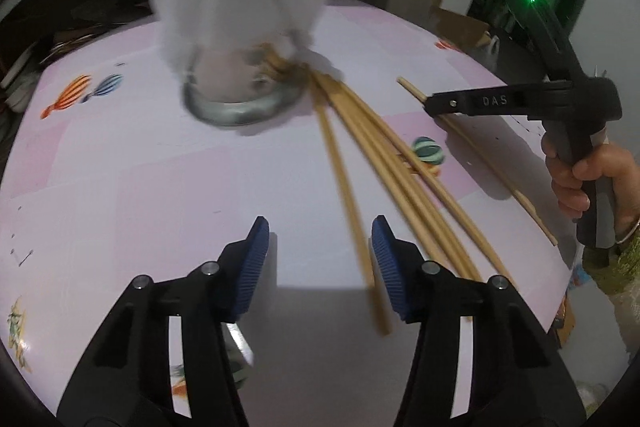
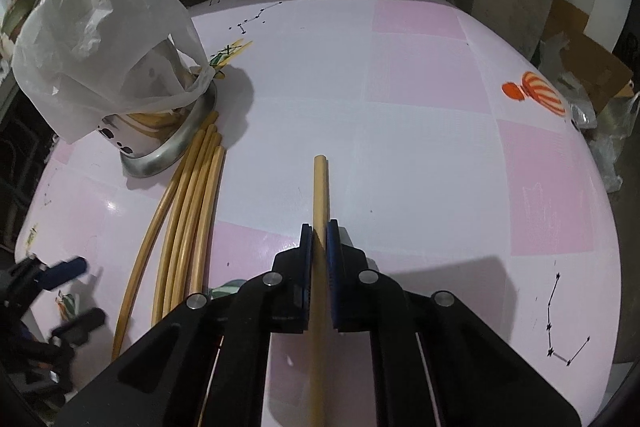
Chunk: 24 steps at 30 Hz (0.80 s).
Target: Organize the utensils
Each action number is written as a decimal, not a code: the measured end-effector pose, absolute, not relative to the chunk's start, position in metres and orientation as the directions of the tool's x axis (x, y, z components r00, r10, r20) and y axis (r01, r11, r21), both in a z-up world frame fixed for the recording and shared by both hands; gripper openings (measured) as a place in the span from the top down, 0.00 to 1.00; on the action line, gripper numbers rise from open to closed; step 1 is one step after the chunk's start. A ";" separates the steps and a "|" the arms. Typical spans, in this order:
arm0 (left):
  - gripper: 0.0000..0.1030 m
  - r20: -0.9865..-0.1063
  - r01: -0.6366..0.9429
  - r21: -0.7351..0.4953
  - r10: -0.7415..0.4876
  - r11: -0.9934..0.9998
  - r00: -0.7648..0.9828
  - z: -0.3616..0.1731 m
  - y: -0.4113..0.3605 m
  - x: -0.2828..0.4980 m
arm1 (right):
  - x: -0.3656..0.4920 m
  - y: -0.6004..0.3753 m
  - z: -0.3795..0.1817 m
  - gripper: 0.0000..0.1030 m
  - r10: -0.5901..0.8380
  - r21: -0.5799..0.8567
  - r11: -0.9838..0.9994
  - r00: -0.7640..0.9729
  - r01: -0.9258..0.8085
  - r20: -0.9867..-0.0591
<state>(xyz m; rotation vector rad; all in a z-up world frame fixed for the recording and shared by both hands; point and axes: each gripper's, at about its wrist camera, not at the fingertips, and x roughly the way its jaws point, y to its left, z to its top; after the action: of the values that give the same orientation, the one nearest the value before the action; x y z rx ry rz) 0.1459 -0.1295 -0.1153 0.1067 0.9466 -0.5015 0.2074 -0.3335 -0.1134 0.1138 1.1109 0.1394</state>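
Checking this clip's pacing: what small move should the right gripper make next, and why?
Probably lift: the right gripper is shut on the chopsticks, which lie flat on the table, apart from the tipped holder.

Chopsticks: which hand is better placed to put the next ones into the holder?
The right. The right gripper has its jaws shut on chopsticks, so it can carry them to the holder. The left gripper is open and holds nothing, above the loose pile.
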 end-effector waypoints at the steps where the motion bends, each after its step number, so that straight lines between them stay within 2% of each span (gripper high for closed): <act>1: 0.51 -0.802 0.462 -0.123 -0.362 0.878 0.475 -0.116 -0.135 0.147 | 0.206 -0.335 -0.113 0.93 0.174 0.169 0.984 0.439 -0.052 -0.882; 2: 0.51 -0.811 0.466 -0.108 -0.350 0.878 0.470 -0.118 -0.141 0.150 | 0.207 -0.335 -0.114 0.93 0.177 0.173 0.984 0.440 -0.050 -0.880; 4: 0.59 -0.829 0.466 -0.087 -0.323 0.880 0.456 -0.123 -0.152 0.155 | 0.206 -0.337 -0.114 0.93 0.183 0.180 0.982 0.442 -0.049 -0.878; 9: 0.69 -0.837 0.463 0.004 -0.251 0.886 0.486 -0.124 -0.165 0.158 | 0.203 -0.341 -0.114 0.93 0.196 0.197 0.979 0.448 -0.045 -0.872; 11: 0.85 -0.838 0.465 0.011 -0.246 0.885 0.488 -0.123 -0.168 0.157 | 0.202 -0.342 -0.115 0.93 0.202 0.204 0.978 0.450 -0.044 -0.870; 13: 0.92 -0.840 0.476 0.011 -0.250 0.879 0.481 -0.123 -0.172 0.155 | 0.201 -0.343 -0.115 0.93 0.205 0.209 0.977 0.450 -0.042 -0.869; 24: 0.94 -0.846 0.486 0.004 -0.256 0.874 0.468 -0.121 -0.162 0.126 | 0.200 -0.345 -0.116 0.93 0.211 0.215 0.976 0.450 -0.042 -0.868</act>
<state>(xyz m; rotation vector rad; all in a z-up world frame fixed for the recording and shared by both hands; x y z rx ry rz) 0.1259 -0.1619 -0.1208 0.2587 0.9848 -0.4612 0.1997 -0.3454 -0.1165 0.1714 1.0946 0.1569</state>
